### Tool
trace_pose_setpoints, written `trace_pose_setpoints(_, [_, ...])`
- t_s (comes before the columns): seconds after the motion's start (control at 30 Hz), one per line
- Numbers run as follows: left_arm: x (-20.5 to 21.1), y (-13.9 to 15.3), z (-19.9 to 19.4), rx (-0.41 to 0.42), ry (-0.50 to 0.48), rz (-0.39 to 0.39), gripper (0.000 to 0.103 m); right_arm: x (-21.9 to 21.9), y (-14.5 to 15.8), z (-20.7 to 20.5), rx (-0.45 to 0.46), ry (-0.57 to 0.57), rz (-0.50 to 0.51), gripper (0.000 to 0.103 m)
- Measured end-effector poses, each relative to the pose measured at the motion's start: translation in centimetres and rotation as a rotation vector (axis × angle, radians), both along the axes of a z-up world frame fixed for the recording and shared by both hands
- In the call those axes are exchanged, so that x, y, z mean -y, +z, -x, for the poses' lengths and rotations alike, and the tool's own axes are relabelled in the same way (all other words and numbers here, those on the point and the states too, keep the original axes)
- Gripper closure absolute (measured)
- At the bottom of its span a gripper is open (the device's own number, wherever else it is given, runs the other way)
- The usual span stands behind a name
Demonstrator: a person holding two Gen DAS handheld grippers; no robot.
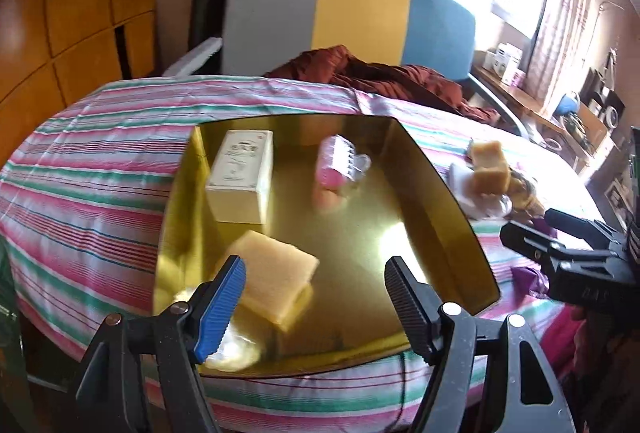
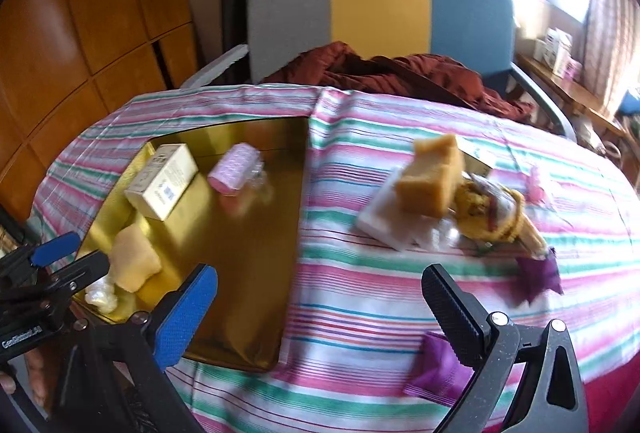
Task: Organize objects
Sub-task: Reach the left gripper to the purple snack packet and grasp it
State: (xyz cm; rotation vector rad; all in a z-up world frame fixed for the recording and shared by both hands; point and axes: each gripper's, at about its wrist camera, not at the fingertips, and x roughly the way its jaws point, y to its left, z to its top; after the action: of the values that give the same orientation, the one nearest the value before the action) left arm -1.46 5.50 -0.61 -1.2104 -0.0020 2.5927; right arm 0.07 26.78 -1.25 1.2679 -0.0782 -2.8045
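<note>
Striped cloth (image 2: 360,293) in pink, green and white covers the bench I am working over, and behind it at the top of both views stands a chair (image 1: 352,13) with grey, yellow and blue panels and a dark red cloth (image 1: 380,73) bunched on its seat. On the cloth lies a shiny gold tray (image 1: 360,253); it fills the middle of the left view and sits in the left half of the right view. Inside the tray I see a cream box (image 1: 240,177) at the upper left, a pink roller (image 1: 336,161) lying near the top middle, and a yellow sponge (image 1: 276,281) near the lower left corner. My left tongs (image 1: 316,297) are spread wide with nothing between them, low in the left view over the near part of the tray, and the sponge lies just past the blue finger (image 1: 224,305). My right tongs (image 2: 320,313) are also spread wide and hold nothing, low in the right view over the striped cloth beside the tray's right edge. Outside the tray, in the right middle of the right view, a brown sponge block (image 2: 432,177) rests on a white pad (image 2: 384,221), next to a yellow wrapped bundle (image 2: 496,213). Two purple cloth pieces (image 2: 440,369) lie near the black finger (image 2: 452,309).
</note>
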Motion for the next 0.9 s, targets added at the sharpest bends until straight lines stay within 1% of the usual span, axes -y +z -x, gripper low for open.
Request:
trace_pose_setpoints(0.07, [-0.5,-0.3,-0.1,0.006,-0.006,0.013,0.030,-1.5,-0.1,-0.2,0.008,-0.039,0.008,0.000])
trace_pose_setpoints(0.17, [-1.0,-0.6,-0.1,0.033,-0.024,-0.003,0.030,-3.7,0.2,-0.6,0.004,-0.088,-0.001,0.000])
trace_pose_setpoints(0.3, [-2.1,-0.6,-0.2,0.046,-0.081,-0.025,0.030,-8.3,1.4,-1.3,-0.010,-0.186,0.008,0.000])
trace_pose_setpoints(0.4, [-3.8,-0.4,-0.2,0.063,-0.150,-0.040,0.030,-12.1,2.2,-2.1,-0.015,-0.276,0.005,0.000])
trace_pose_setpoints(0.57, [-8.2,-0.4,-0.7,0.083,-0.299,-0.032,0.031,-17.4,2.3,-3.6,0.005,-0.408,0.022,0.000])
trace_pose_setpoints(0.73, [-13.7,-0.7,-1.7,0.109,-0.465,-0.011,0.031,-20.5,1.0,-4.6,0.035,-0.468,0.045,0.000])
trace_pose_setpoints(0.77, [-14.8,-0.9,-1.8,0.125,-0.493,-0.012,0.031,-20.9,0.6,-4.7,0.042,-0.476,0.069,0.000])
trace_pose_setpoints(0.8, [-15.8,-1.2,-1.9,0.144,-0.518,-0.015,0.031,-21.3,0.3,-4.8,0.045,-0.477,0.115,0.000])
trace_pose_setpoints(0.83, [-16.7,-1.4,-2.0,0.161,-0.534,-0.012,0.031,-21.6,0.4,-4.9,0.032,-0.475,0.142,0.000])
trace_pose_setpoints(0.9, [-18.5,-2.0,-1.9,0.188,-0.558,-0.009,0.031,-21.8,0.4,-5.0,0.013,-0.479,0.161,0.000])
